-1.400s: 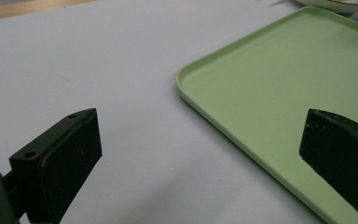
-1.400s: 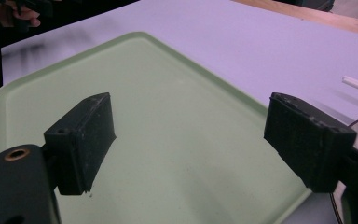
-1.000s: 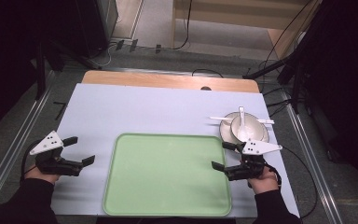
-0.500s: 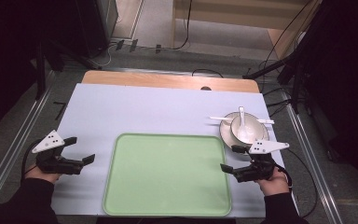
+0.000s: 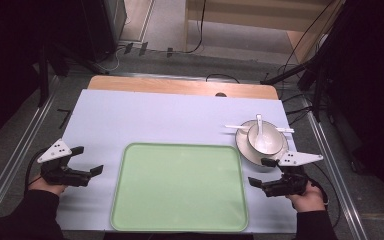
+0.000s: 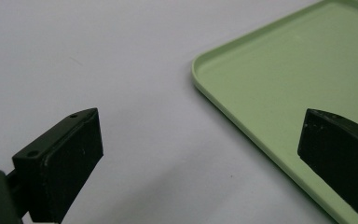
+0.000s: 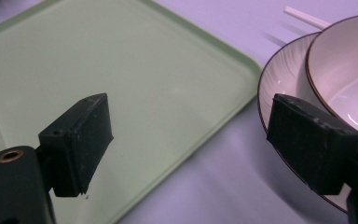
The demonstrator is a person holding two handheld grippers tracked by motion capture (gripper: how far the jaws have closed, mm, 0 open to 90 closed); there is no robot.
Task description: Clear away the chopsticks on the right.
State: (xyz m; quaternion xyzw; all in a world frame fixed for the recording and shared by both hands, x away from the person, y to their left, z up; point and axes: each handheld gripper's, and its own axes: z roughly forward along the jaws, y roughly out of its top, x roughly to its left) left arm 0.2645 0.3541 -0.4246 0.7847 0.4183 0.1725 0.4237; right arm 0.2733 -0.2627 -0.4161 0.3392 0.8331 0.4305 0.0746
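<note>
A pale green tray [image 5: 180, 190] lies at the near middle of the lilac-covered table. Right of it, a white bowl [image 5: 267, 140] with a dark rim sits on a matching plate [image 5: 242, 145], a white spoon [image 5: 260, 131] resting in the bowl and white chopsticks [image 5: 232, 127] laid behind it. My left gripper [image 5: 90, 159] is open just left of the tray, low over the cloth. My right gripper [image 5: 258, 171] is open at the tray's right edge, in front of the plate. In the right gripper view, its jaws straddle the tray corner [image 7: 121, 60] and plate rim [image 7: 284, 70], holding nothing.
The left gripper view looks across the tray's rim [image 6: 298, 70] and bare cloth [image 6: 98, 56]. A wooden strip [image 5: 180, 86] runs along the table's far edge. Metal rails [image 5: 25, 145] flank both sides, and cables [image 5: 300, 75] trail over the floor behind.
My right gripper has drifted a little to the right and toward the near edge, away from the plate. The left gripper has barely moved.
</note>
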